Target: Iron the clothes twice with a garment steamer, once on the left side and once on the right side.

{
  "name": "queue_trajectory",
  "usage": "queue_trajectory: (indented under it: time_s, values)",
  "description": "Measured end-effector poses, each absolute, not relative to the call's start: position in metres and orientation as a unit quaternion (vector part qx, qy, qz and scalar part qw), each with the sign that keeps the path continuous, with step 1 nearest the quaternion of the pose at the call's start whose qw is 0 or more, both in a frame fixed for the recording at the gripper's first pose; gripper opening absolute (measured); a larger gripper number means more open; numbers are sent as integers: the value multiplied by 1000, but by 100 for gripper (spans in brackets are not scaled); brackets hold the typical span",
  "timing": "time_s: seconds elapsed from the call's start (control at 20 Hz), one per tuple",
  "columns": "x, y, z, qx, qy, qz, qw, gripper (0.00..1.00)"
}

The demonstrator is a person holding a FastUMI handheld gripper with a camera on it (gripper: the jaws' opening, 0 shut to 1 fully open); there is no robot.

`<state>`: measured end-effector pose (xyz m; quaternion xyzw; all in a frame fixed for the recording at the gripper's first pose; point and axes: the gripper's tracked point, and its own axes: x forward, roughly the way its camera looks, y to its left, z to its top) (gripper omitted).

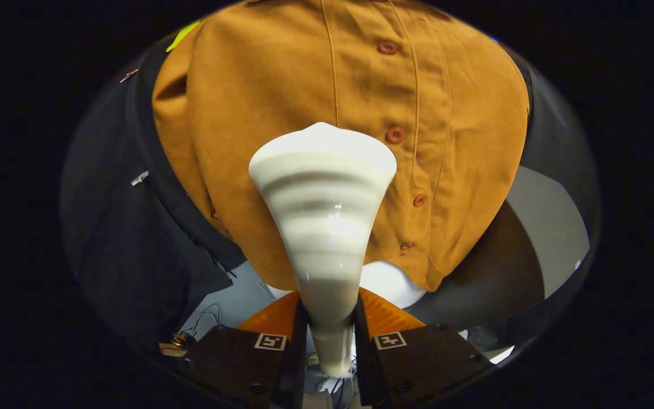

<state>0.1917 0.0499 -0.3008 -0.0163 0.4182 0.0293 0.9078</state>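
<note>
Mustard shirt hangs just beyond the gripper, which pinches the steamer head over the button placket, so passes seem unfinished.

Black cloth hangs as the booth's wall at nine o'clock, with a small white tag pinned on it. At four o'clock lies a pale grey floor, lit brightly and crossed by a dark curved shadow. Thin black cables trail over the pale floor at seven o'clock.
</note>
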Motion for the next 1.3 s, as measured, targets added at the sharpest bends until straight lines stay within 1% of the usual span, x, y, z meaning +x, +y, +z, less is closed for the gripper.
queue_trajectory:
  time_s: [0.3, 0.45, 0.6, 0.7, 0.9, 1.05, 1.3]
  values:
    - [200, 17, -216, -12, 312, 33, 949, 41]
    - [202, -7, -184, -12, 270, 19, 963, 41]
    - [200, -19, -154, 4, 227, 36, 973, 40]
    - [202, -33, -135, -8, 195, 28, 980, 40]
    - [201, -50, -101, 0, 139, 23, 990, 41]
    - [201, -66, -79, -4, 98, 8, 995, 40]
    - [193, -86, -58, 5, 57, -11, 998, 40]
